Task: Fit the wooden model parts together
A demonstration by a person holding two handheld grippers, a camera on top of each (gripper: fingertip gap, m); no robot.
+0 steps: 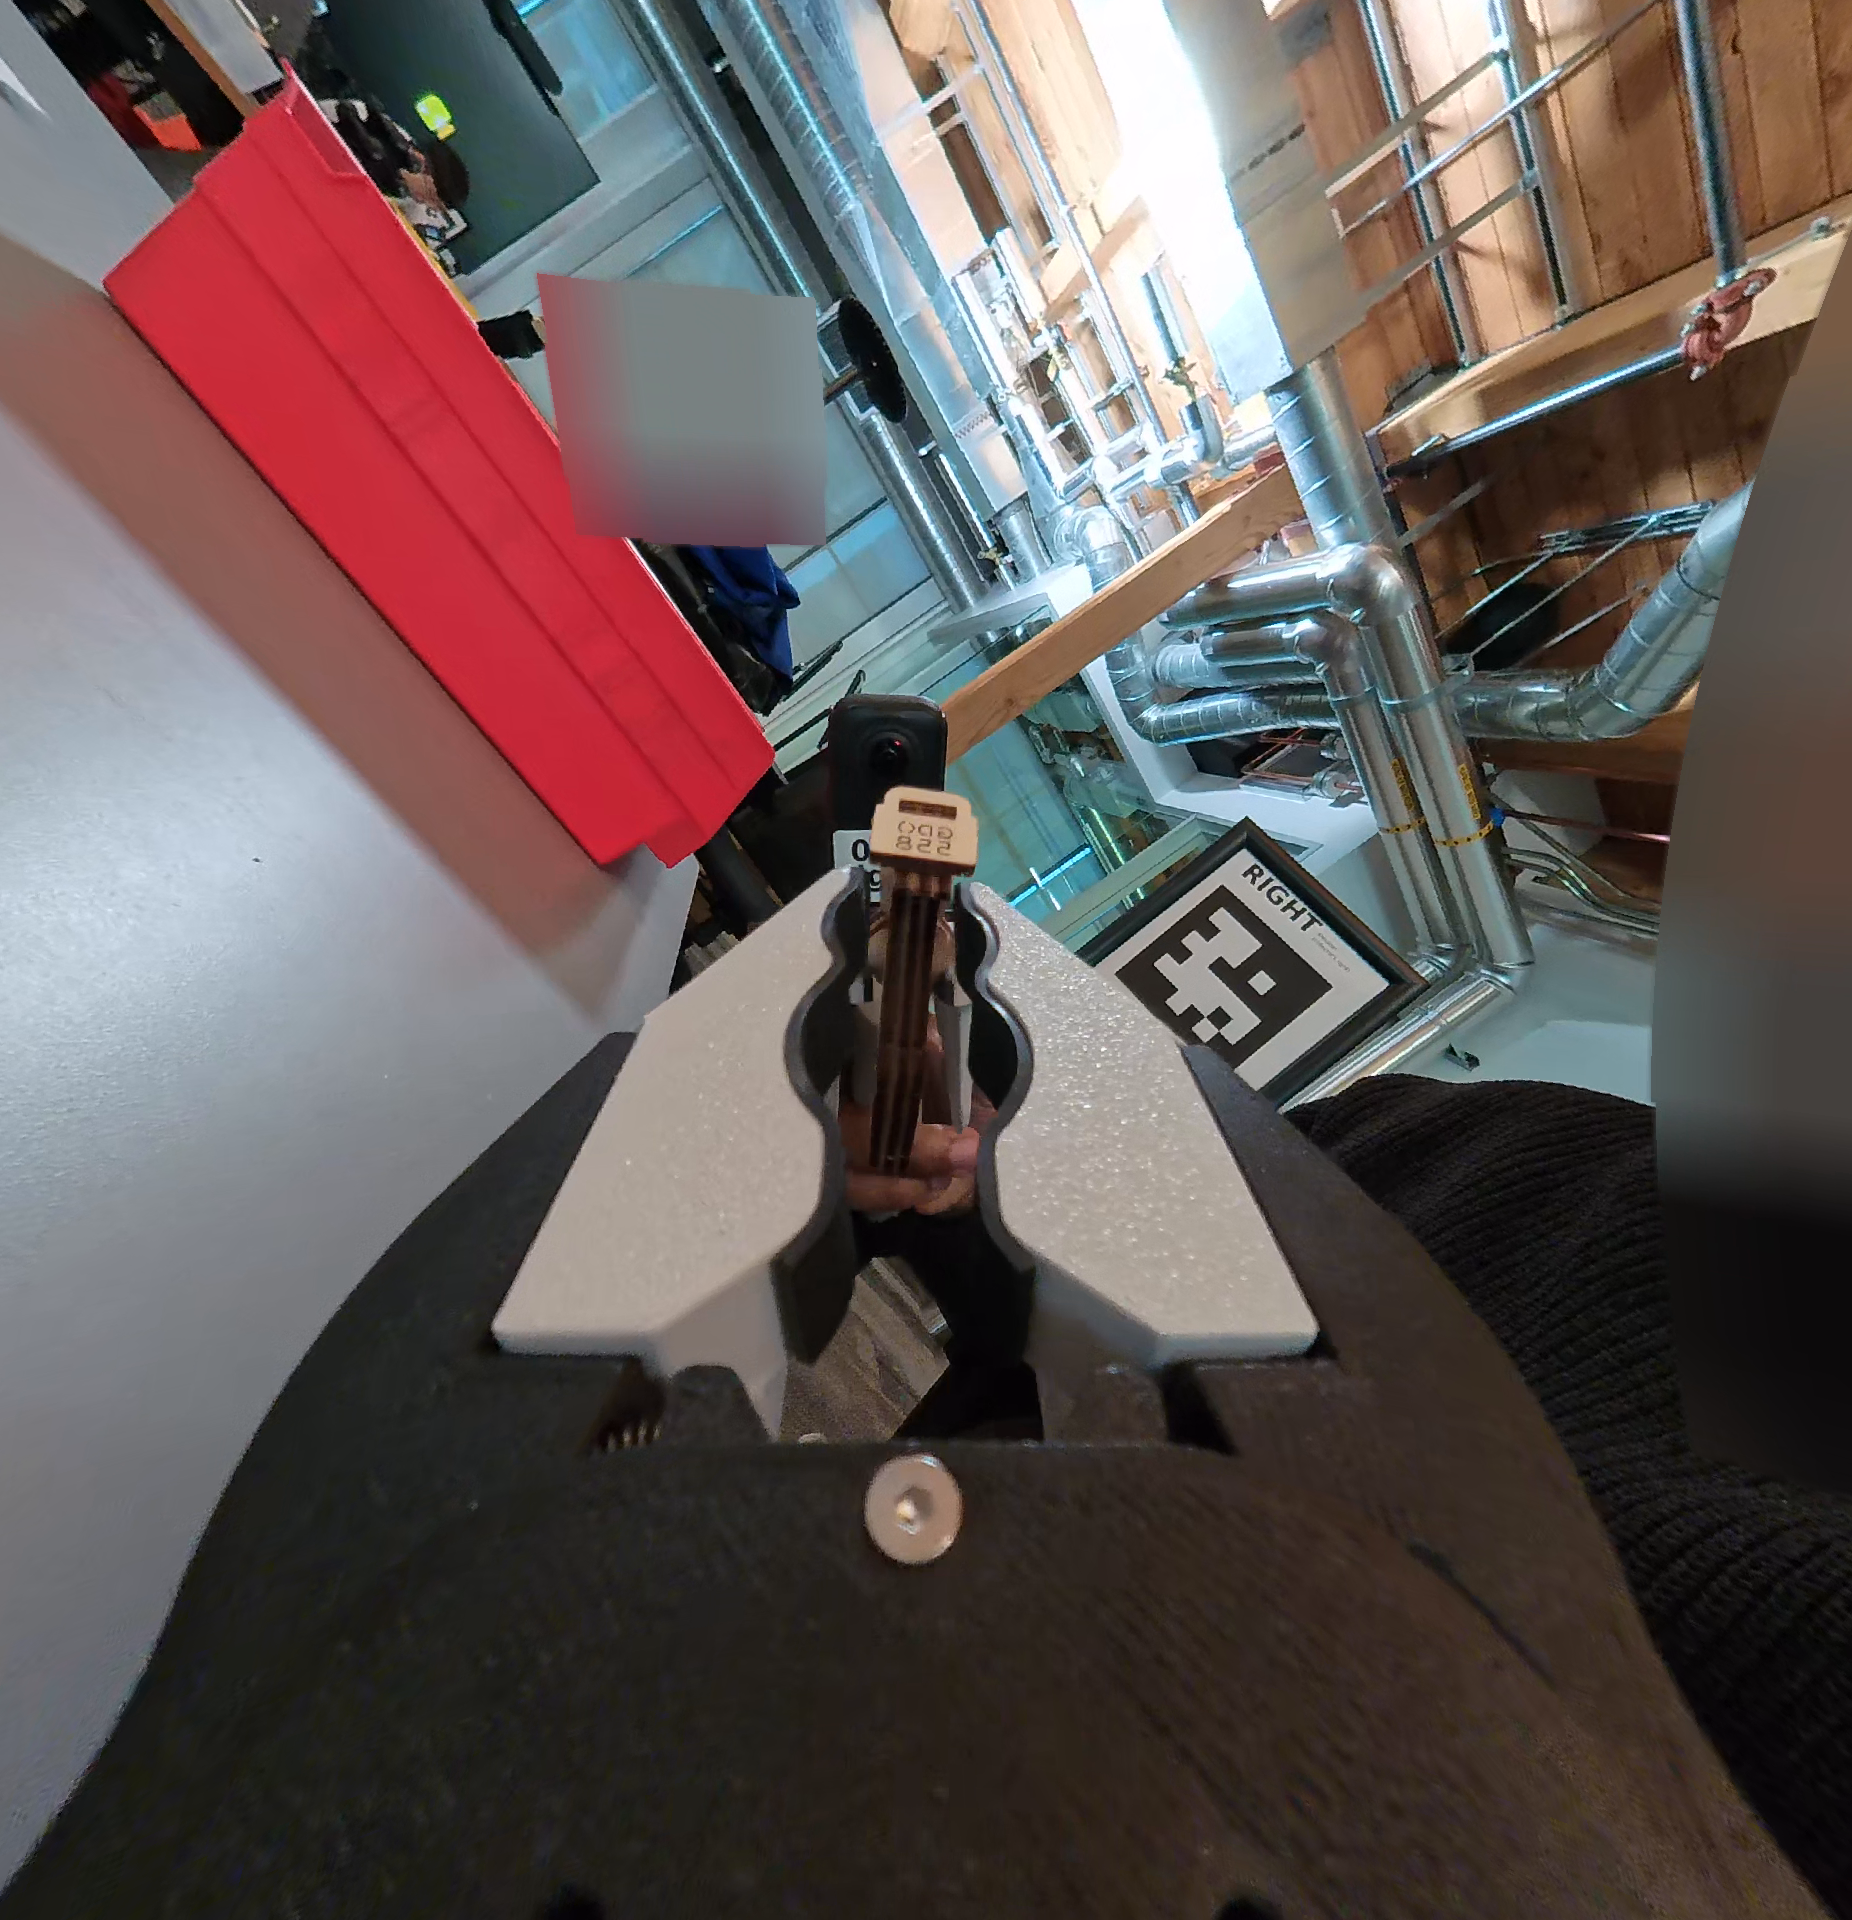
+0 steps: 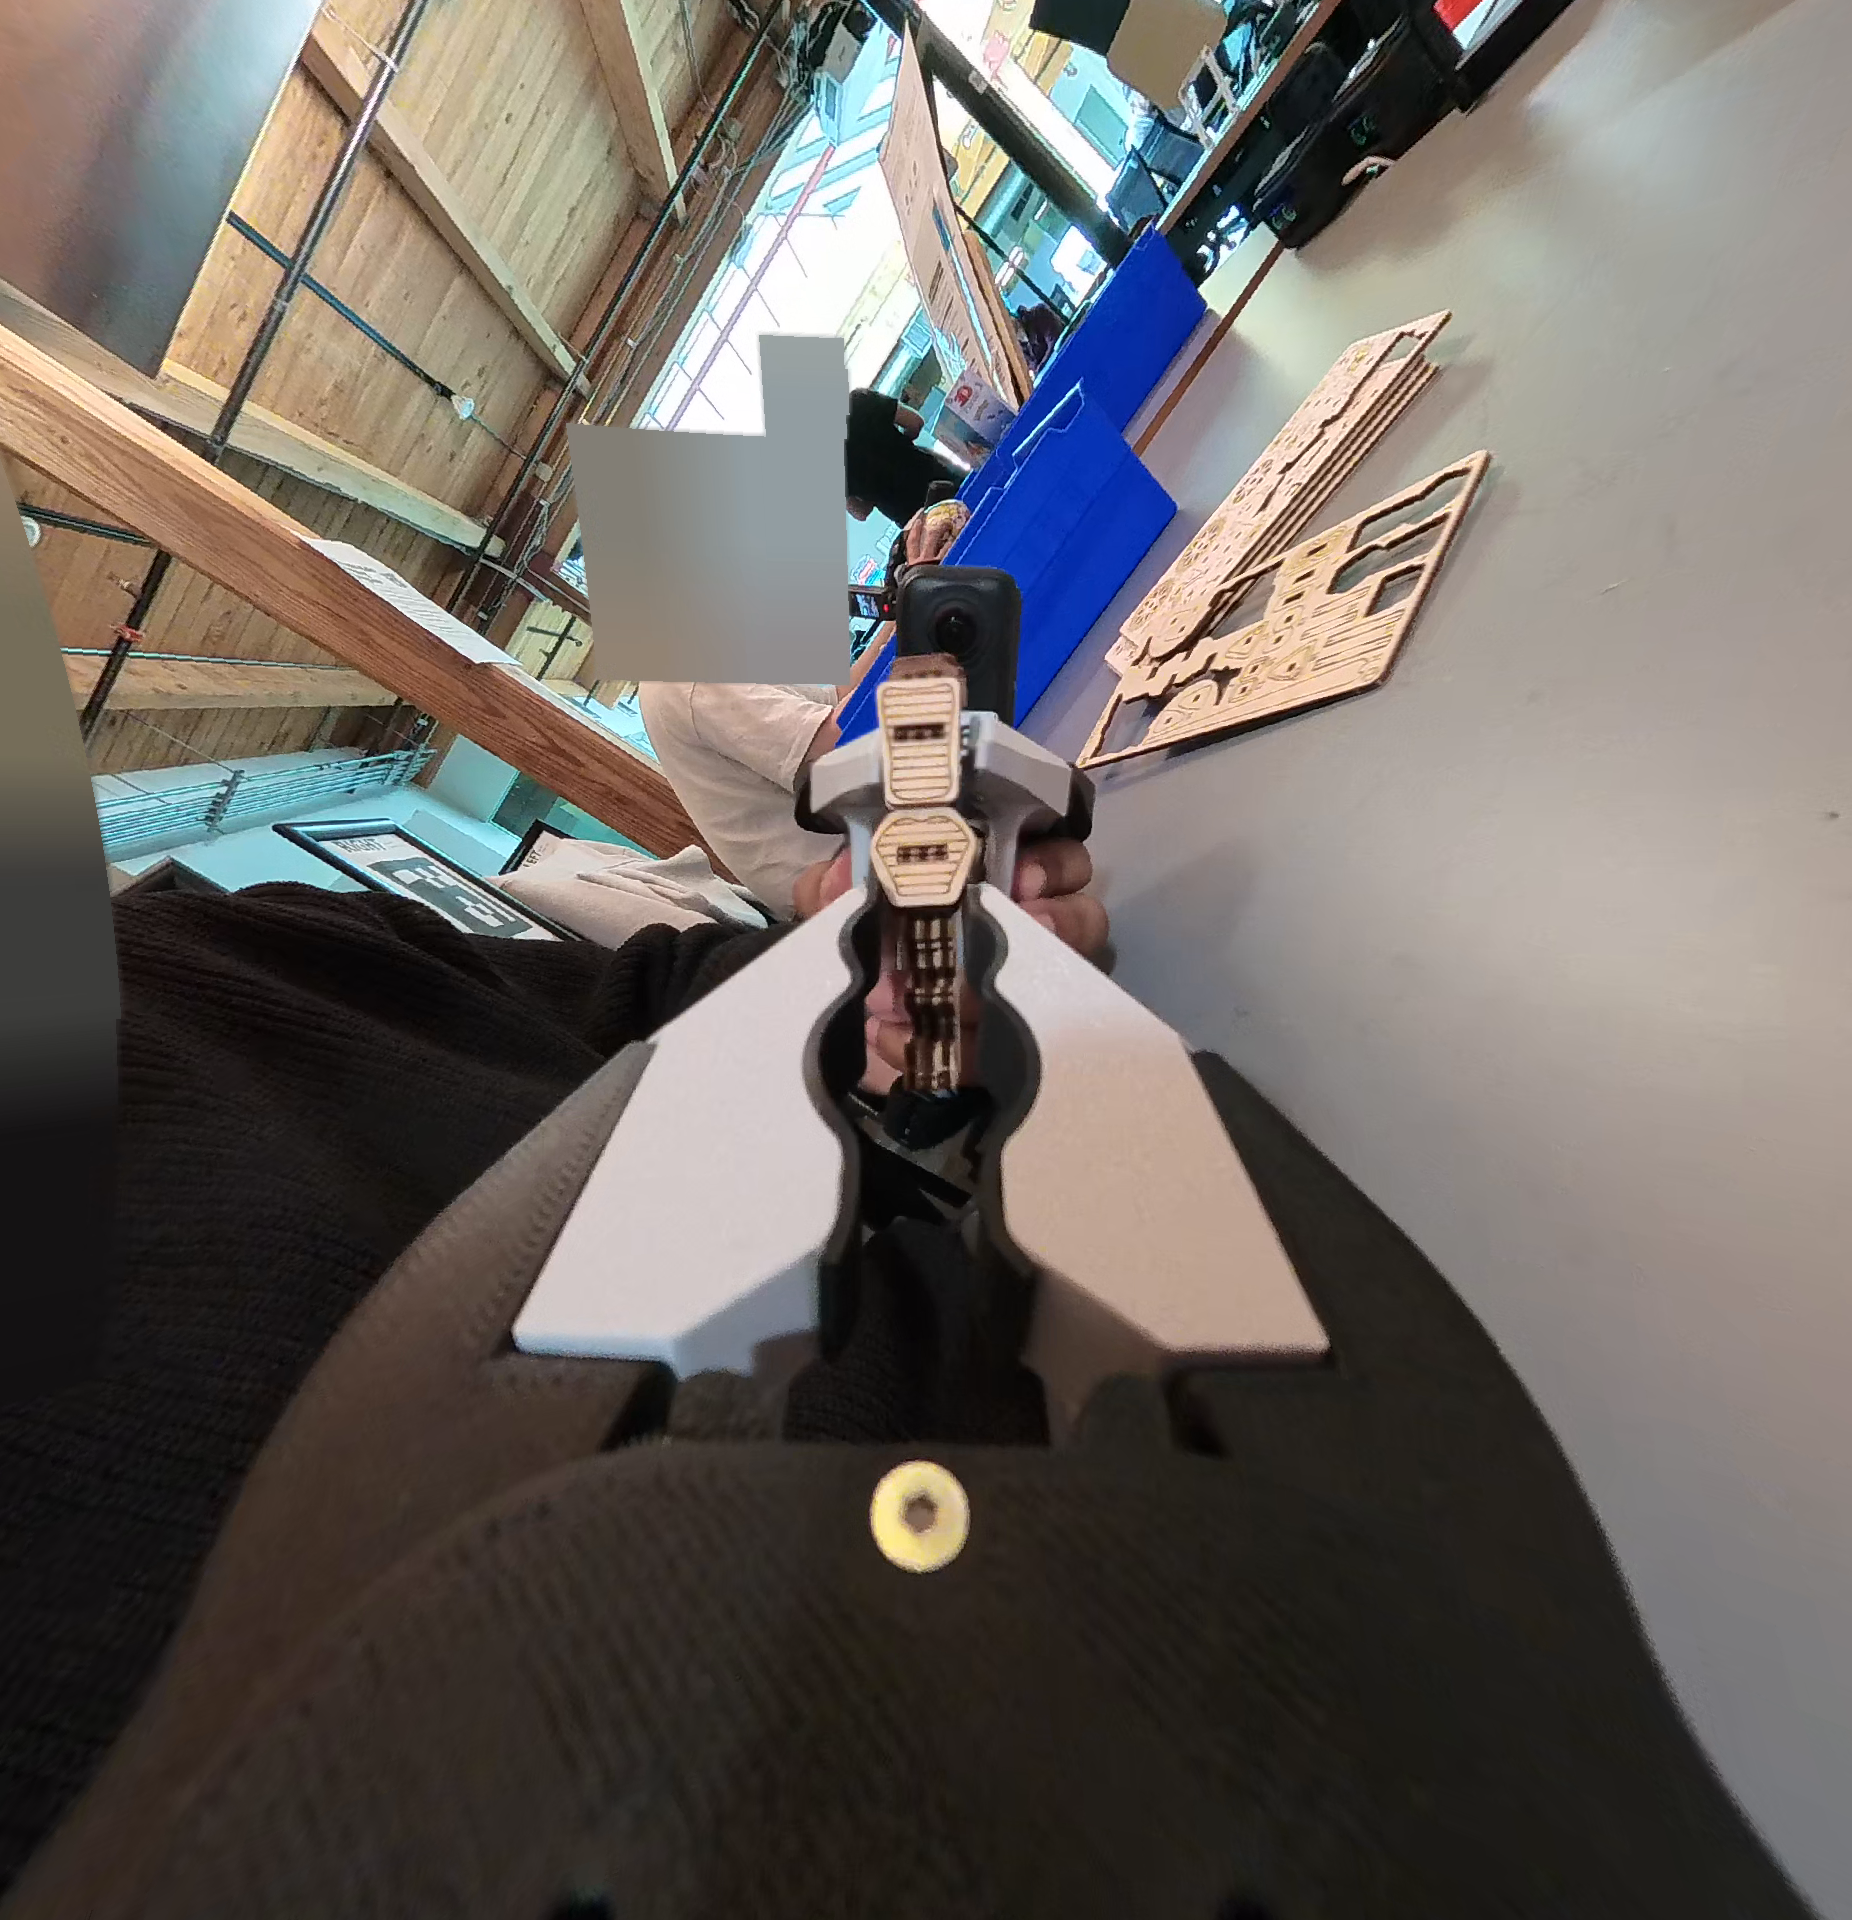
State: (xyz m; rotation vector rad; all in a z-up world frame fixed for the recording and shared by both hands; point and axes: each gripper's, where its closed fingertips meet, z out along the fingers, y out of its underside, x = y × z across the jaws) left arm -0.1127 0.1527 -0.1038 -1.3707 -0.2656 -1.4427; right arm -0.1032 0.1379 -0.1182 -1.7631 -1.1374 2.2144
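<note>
In the left wrist view my left gripper (image 1: 914, 894) is shut on a thin wooden stack (image 1: 901, 1039) seen edge-on, with a small engraved wooden end plate (image 1: 922, 840) past the fingertips. In the right wrist view my right gripper (image 2: 920, 914) is shut on a slotted wooden strip (image 2: 932, 1008) with a ribbed end plate (image 2: 922, 868). The left gripper (image 2: 943, 784) faces it just beyond, with a second ribbed plate (image 2: 917, 746) in front of it. The two plates are close together; I cannot tell if they touch. Both grippers are held above the grey table (image 2: 1524, 1039).
A red bin (image 1: 413, 468) stands on the table at the left. Blue bins (image 2: 1067, 499) and a stack of laser-cut wooden sheets (image 2: 1306, 603) lie at the right. A framed black-and-white marker (image 1: 1254, 971) leans behind. A black sleeve (image 1: 1524, 1299) and a person are near.
</note>
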